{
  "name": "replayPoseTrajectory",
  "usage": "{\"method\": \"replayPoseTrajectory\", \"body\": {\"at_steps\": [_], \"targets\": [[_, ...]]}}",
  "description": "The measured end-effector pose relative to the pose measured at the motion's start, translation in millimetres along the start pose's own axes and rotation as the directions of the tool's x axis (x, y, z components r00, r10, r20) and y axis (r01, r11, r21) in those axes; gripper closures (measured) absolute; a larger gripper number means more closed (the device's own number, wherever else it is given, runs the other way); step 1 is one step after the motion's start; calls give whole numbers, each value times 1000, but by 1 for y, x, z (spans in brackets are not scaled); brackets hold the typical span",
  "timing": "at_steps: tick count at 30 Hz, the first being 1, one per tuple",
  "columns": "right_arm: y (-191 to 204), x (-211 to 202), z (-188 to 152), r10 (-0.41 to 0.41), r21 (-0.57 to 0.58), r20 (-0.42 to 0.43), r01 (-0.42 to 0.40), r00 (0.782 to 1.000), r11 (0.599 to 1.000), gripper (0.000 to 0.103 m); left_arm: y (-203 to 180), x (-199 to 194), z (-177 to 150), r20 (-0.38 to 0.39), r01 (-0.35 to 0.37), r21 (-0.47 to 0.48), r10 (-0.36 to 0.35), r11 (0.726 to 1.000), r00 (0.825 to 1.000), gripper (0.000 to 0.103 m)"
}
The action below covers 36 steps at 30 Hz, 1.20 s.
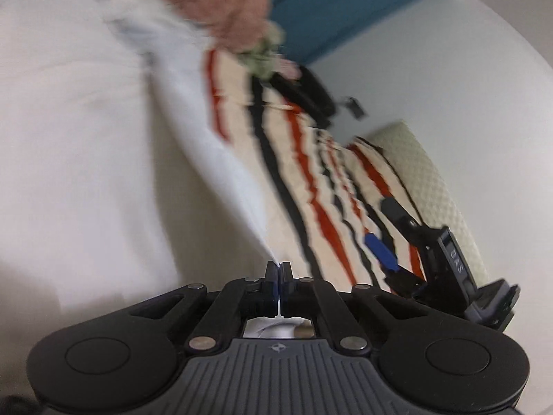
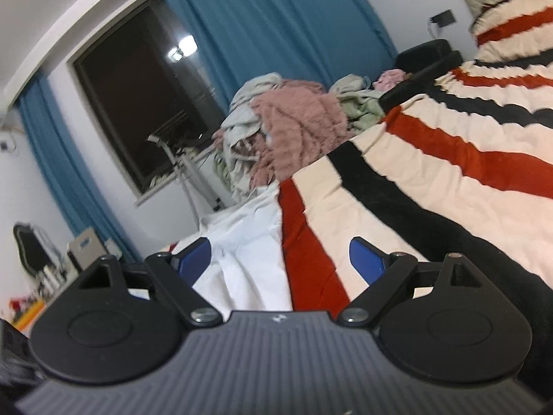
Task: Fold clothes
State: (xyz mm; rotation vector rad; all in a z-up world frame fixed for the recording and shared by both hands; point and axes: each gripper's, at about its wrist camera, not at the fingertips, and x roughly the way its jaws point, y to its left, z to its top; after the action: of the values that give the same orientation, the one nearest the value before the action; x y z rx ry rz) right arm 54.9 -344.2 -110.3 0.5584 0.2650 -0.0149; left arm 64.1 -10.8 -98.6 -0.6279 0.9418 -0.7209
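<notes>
Left gripper (image 1: pixel 278 269) pressed together, pinching a corner of white garment (image 1: pixel 86 131), lifted and stretched taut away from the fingers. Right gripper (image 2: pixel 280 259) spread wide, holding nothing, low over the striped blanket (image 2: pixel 432 173), the same white garment (image 2: pixel 242 249) lying between its blue pads (image 2: pixel 366 263).

Likely step: carrying the pinched corner over to make a fold. Best done by keeping the cloth taut, closing the free gripper on a matching edge, then laying both down level so no crease bunches.

Beyond the blanket's near end, a heap of unfolded clothes (image 2: pixel 293 124), pink and pale green, close enough to snag a swung sleeve. Past the blanket's far end, a quilted cream headboard (image 1: pixel 425 180). Behind the heap, blue curtains (image 2: pixel 269 24) and a dark window (image 2: pixel 138 97).
</notes>
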Motion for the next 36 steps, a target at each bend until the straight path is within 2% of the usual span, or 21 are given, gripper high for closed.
{"method": "replayPoseTrajectory", "body": {"at_steps": [2, 3, 5, 7, 9, 11, 13, 16, 19, 21, 22, 23, 24, 25, 27, 31, 34, 36], "targets": [[6, 3, -2, 1, -31, -26, -2, 1000, 1000, 15, 18, -13, 0, -21, -100, -42, 99, 994, 995, 103], [10, 5, -4, 0, -49, -42, -2, 999, 999, 15, 26, -17, 1, -31, -164, -50, 163, 985, 986, 103], [16, 9, -8, -1, -82, -71, -5, 998, 997, 15, 38, -16, 4, -51, -300, -40, 298, 953, 953, 102], [22, 13, -12, -4, -116, -95, -7, 995, 993, 15, 46, -7, 5, -76, -369, -28, 366, 929, 927, 102], [24, 17, -15, -5, -131, -119, -11, 993, 991, 15, 49, -2, 9, -85, -359, -24, 356, 933, 931, 102], [25, 22, -17, -3, -141, -141, -17, 990, 990, 15, 47, -1, 10, -67, -354, -1, 353, 935, 933, 95], [27, 23, -19, -6, -151, -148, -17, 989, 988, 15, 47, -4, 11, -40, -319, -23, 318, 947, 947, 76], [30, 21, -21, -8, -170, -137, -16, 991, 985, 15, 47, -8, 12, 3, -265, -74, 266, 961, 964, 56], [35, 10, -22, 3, -181, -107, -22, 994, 983, 15, 41, -4, 13, -16, -267, -82, 266, 960, 964, 50], [41, 1, -21, 15, -192, -86, -32, 996, 981, 15, 31, 14, 8, -47, -282, -48, 280, 958, 959, 50], [46, -4, -21, 18, -200, -79, -34, 997, 979, 15, 25, 22, 6, -58, -296, -26, 294, 955, 954, 57], [50, -9, -20, 21, -207, -73, -35, 997, 978, 15, 21, 24, 3, -62, -314, -4, 313, 950, 948, 66], [55, -15, -20, 23, -212, -71, -38, 997, 977, 15, 18, 23, 1, -71, -328, 13, 328, 945, 942, 91], [61, -22, -19, 27, -219, -72, -42, 997, 975, 15, 14, 22, -1, -80, -342, 31, 343, 939, 936, 103], [73, -36, -16, 36, -243, -68, -51, 997, 969, 15, 6, 14, -5, -79, -363, 59, 367, 930, 927, 103], [106, -65, 2, 28, -316, -56, -44, 998, 948, 15, -14, -11, -10, -47, -453, 103, 459, 885, 887, 103], [133, -80, 27, 20, -372, -53, -38, 998, 927, 15, -24, -24, -15, -79, -528, 110, 537, 842, 840, 103], [151, -84, 49, 19, -373, -63, -41, 998, 927, 15, -31, -23, -19, -111, -583, 160, 602, 796, 791, 103]]}}
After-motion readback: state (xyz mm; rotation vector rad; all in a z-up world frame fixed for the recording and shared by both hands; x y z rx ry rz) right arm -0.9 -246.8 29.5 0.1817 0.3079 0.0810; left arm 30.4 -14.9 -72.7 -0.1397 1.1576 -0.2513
